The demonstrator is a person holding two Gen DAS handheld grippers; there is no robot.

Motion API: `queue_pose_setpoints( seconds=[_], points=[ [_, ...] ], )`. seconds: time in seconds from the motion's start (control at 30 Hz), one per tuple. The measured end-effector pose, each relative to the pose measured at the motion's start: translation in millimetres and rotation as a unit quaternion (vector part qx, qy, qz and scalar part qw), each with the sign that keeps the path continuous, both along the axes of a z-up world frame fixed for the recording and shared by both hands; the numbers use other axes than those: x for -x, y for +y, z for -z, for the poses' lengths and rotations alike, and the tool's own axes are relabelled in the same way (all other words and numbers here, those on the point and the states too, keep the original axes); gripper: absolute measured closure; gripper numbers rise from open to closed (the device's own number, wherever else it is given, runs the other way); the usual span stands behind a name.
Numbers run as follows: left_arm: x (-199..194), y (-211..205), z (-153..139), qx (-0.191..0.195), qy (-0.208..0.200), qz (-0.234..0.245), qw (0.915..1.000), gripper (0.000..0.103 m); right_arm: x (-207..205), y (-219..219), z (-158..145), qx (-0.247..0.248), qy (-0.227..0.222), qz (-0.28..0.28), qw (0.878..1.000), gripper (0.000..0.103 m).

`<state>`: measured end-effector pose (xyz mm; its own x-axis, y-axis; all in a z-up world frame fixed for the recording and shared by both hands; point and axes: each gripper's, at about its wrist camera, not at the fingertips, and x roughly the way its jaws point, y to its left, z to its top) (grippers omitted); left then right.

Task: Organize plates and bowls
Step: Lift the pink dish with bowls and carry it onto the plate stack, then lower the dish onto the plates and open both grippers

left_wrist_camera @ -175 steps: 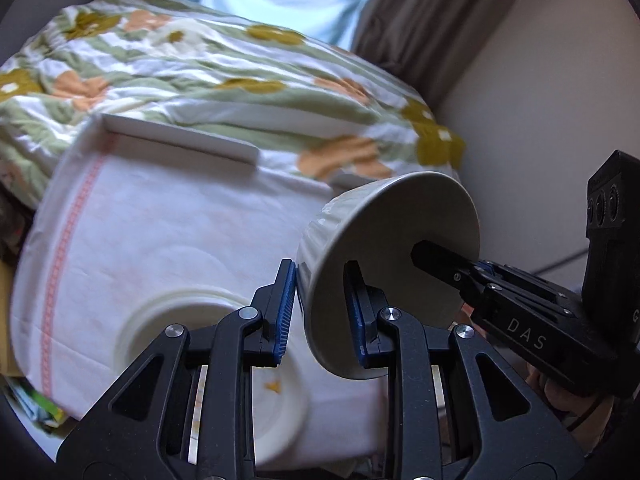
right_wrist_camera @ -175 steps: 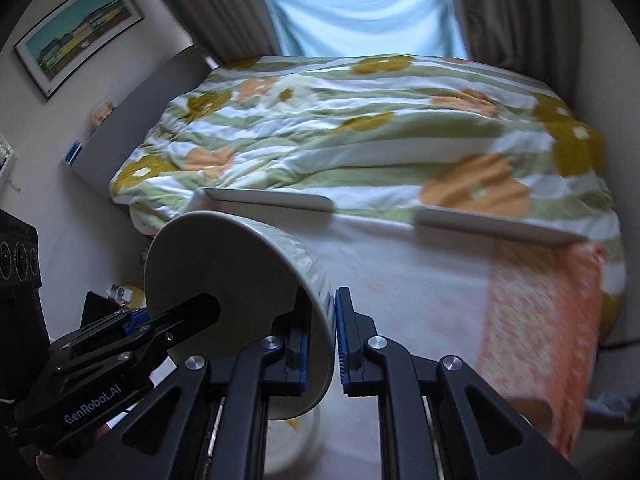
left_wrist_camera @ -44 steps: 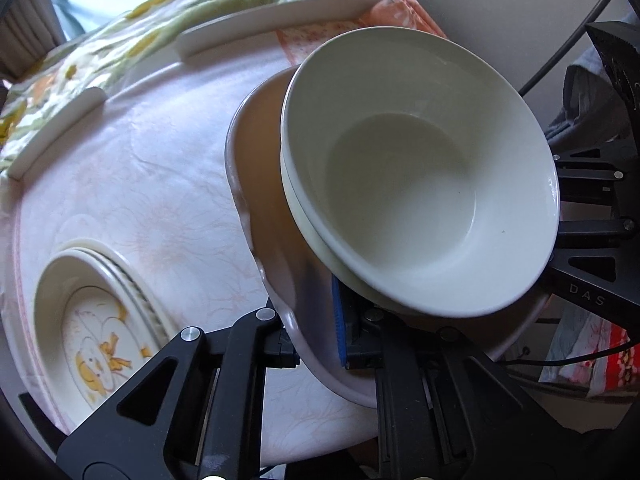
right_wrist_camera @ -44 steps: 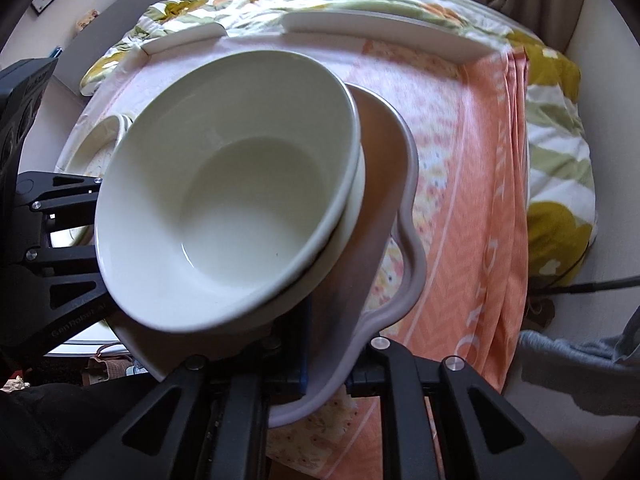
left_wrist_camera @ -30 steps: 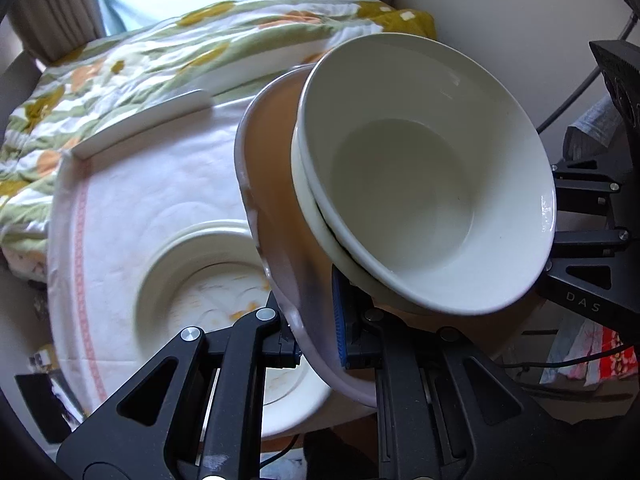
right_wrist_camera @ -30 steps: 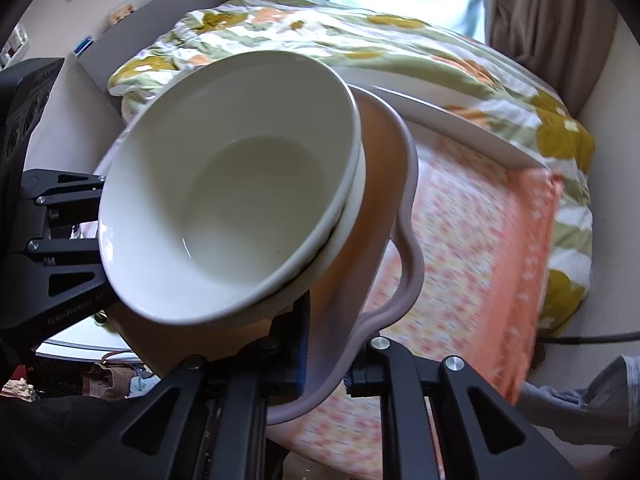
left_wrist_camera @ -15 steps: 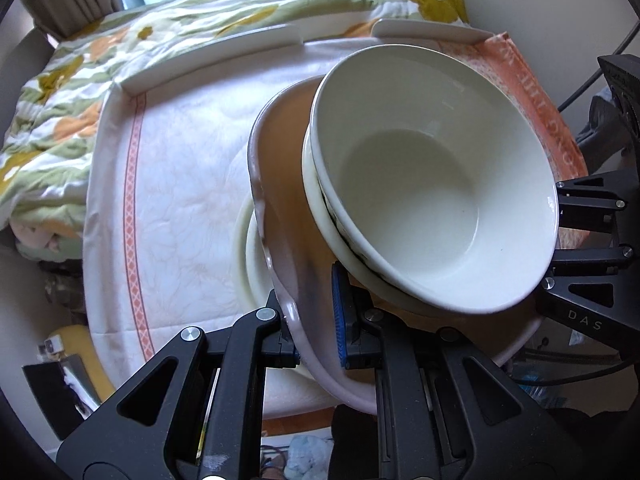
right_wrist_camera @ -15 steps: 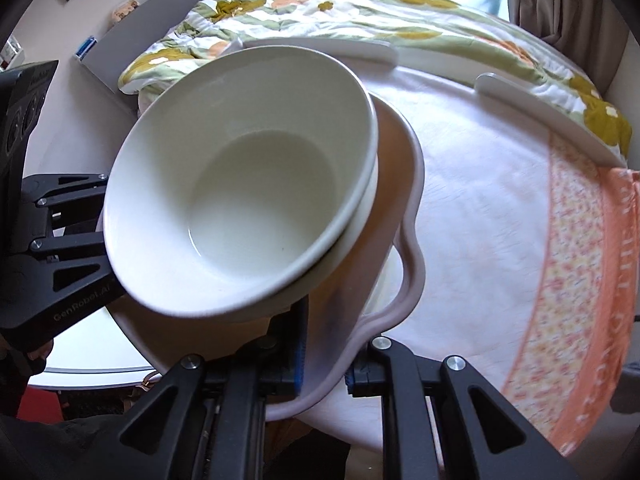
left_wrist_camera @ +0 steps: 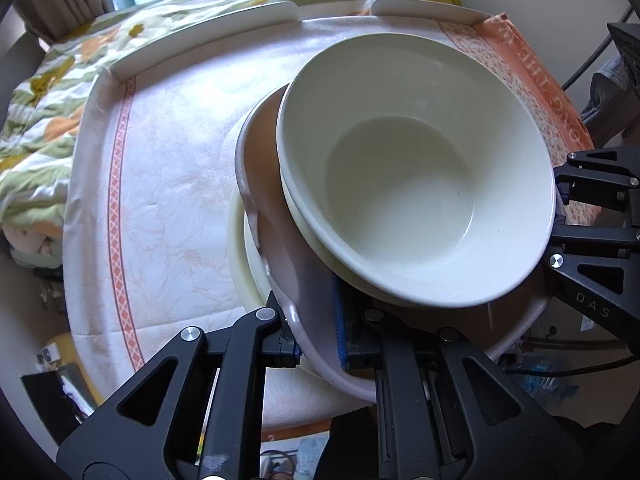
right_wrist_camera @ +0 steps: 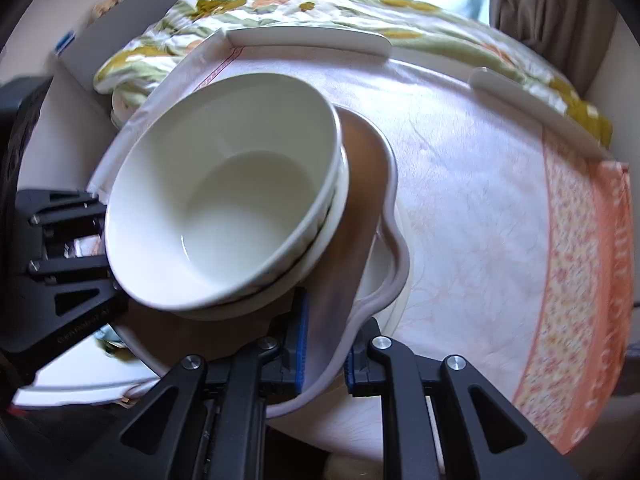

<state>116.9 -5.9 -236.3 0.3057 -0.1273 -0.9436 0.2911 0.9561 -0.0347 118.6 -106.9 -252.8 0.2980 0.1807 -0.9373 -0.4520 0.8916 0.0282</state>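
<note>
Two cream bowls (left_wrist_camera: 404, 184) sit nested on a wavy-edged pinkish plate (left_wrist_camera: 276, 240). My left gripper (left_wrist_camera: 316, 340) is shut on the plate's near rim. In the right wrist view the same bowls (right_wrist_camera: 224, 208) rest on the plate (right_wrist_camera: 372, 208), and my right gripper (right_wrist_camera: 324, 344) has its jaws around the plate's opposite rim with a small gap showing. A stack of cream plates (left_wrist_camera: 240, 248) lies on the table just under the held plate; it also shows in the right wrist view (right_wrist_camera: 384, 272).
The round table (left_wrist_camera: 168, 168) has a white cloth with an orange border and an orange patterned runner (right_wrist_camera: 580, 280). White raised rim pieces (left_wrist_camera: 200, 44) edge its far side. A flowered bed quilt (left_wrist_camera: 52, 92) lies beyond. Curtains hang at the back.
The plate with the bowls has come down over the stack of cream plates on the table. The right gripper's jaws have loosened on the rim.
</note>
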Motion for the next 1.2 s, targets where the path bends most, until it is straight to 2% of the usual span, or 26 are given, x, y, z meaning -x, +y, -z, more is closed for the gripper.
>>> queue_pose_setpoints(
  seconds=[0.23, 0.4, 0.7, 0.8, 1.07, 1.2],
  points=[
    [-3.8, -7.2, 4.2, -0.022, 0.011, 0.003, 0.9997, 0.090, -0.7, -2.1, 4.7, -0.006, 0.006, 0.014, 1.000, 0.088],
    [-4.2, -7.1, 3.0, -0.022, 0.015, 0.001, 0.9996, 0.090, -1.2, -2.9, 4.7, -0.006, 0.001, 0.026, 1.000, 0.087],
    [1.9, -0.6, -16.7, -0.019, 0.031, 0.000, 0.9994, 0.086, 3.6, -15.1, -20.1, -0.010, -0.007, 0.049, 0.999, 0.087],
    [5.9, 0.8, -27.2, -0.030, 0.021, 0.006, 0.9993, 0.086, 7.7, -17.8, -26.8, -0.013, -0.009, 0.059, 0.998, 0.087],
    [30.8, 10.8, -70.5, -0.006, -0.023, -0.001, 0.9997, 0.086, 30.4, -26.0, -52.0, -0.030, -0.032, 0.080, 0.996, 0.087],
    [54.0, 7.7, -125.0, 0.021, -0.095, -0.010, 0.9953, 0.086, 50.6, -31.1, -94.4, -0.054, -0.079, 0.084, 0.992, 0.087]
  ],
)
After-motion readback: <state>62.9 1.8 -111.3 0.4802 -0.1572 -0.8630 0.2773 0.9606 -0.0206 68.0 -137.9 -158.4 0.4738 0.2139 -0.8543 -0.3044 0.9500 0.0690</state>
